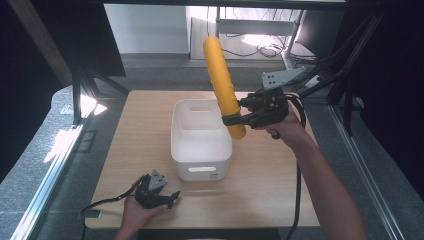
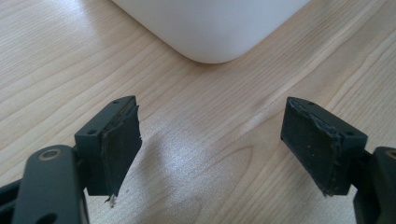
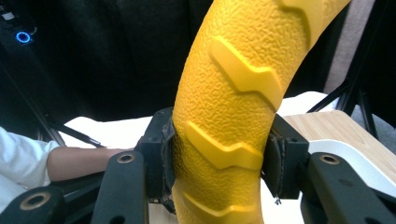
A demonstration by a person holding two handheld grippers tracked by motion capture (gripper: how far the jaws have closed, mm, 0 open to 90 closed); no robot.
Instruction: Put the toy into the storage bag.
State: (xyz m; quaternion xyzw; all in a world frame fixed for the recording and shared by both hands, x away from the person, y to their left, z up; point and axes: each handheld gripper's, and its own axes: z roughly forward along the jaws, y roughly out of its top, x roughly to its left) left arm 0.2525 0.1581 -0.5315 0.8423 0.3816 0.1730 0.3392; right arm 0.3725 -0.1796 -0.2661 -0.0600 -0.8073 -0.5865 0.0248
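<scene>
White handled bin point(image 1: 201, 145) is sitting mid-table point(image 1: 270, 185), below the yellow ridged foam roller point(image 1: 222, 82); right gripper point(image 1: 235, 119) is clamping its lower end, left gripper point(image 1: 170, 199) is resting wide open.

We carry two black grippers: the left gripper point(image 1: 172, 199) and right gripper point(image 1: 231, 119) each bear a grey three-cornered plate, screwed jaws, worn pads and a trailing black cable.

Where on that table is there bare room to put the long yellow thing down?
Bare wood lies left of the white bin, and right of it below the right gripper holding the yellow roller. The near edge is tighter: the left gripper rests before the bin.
</scene>
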